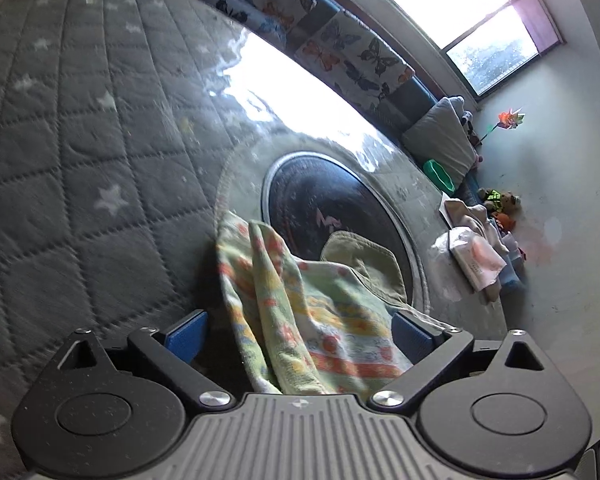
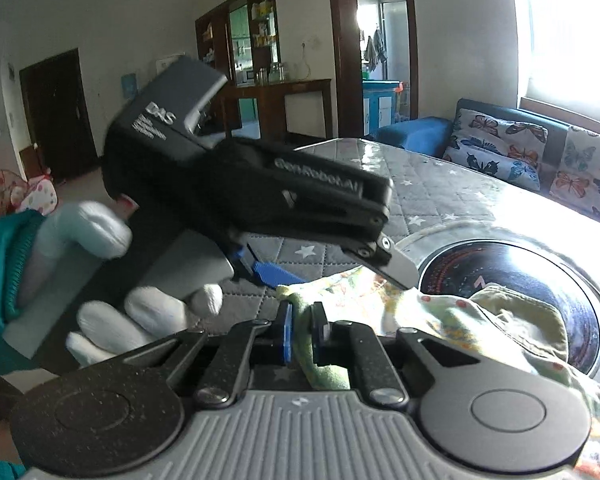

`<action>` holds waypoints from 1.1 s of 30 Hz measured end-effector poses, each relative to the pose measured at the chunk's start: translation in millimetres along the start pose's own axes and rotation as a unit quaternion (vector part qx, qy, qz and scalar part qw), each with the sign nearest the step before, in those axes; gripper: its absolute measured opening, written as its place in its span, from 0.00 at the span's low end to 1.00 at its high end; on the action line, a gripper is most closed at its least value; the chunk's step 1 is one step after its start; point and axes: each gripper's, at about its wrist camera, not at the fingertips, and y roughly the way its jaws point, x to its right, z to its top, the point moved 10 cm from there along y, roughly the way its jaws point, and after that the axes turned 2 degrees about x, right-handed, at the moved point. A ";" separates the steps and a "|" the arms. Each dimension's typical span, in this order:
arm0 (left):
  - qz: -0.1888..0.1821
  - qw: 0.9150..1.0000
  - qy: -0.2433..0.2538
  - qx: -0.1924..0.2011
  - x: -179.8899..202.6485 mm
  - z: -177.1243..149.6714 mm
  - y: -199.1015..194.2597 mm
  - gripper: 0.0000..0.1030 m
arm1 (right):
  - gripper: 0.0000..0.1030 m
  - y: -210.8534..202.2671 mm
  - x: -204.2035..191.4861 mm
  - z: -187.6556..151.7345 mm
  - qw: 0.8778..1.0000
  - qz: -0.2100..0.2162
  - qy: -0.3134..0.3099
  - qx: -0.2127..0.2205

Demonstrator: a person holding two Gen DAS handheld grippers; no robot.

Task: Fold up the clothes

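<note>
A small patterned garment [image 1: 312,316], pale green with orange and yellow print, lies bunched on the grey quilted table cover [image 1: 80,160], partly over a round dark panel [image 1: 332,216]. My left gripper [image 1: 300,336] is open, its blue pads either side of the garment's near edge. In the right wrist view my right gripper [image 2: 303,334] is shut on a fold of the same garment [image 2: 440,312]. The left gripper [image 2: 332,256] also shows there, held by a white-gloved hand, open just above the cloth.
A sofa with butterfly cushions [image 1: 340,44] runs along the far side under a window. A tissue pack [image 1: 476,256], folded cloth and small toys [image 1: 500,204] lie at the table's right end. A wooden cabinet [image 2: 284,100] and doorways stand behind.
</note>
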 end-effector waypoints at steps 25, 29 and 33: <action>0.011 1.000 0.001 -0.014 -3.2 -12.4 21.4 0.29 | 0.15 -20.8 12.7 -14.7 0.999 0.017 0.022 -0.019; 0.009 1.000 0.003 -0.013 -3.7 -13.2 21.2 0.29 | 0.22 -37.9 41.5 -25.9 0.999 -0.015 0.042 -0.023; 0.011 1.000 0.012 -0.010 -3.1 -13.9 20.7 0.29 | 0.27 -59.6 92.1 -41.3 0.993 -0.078 0.090 -0.024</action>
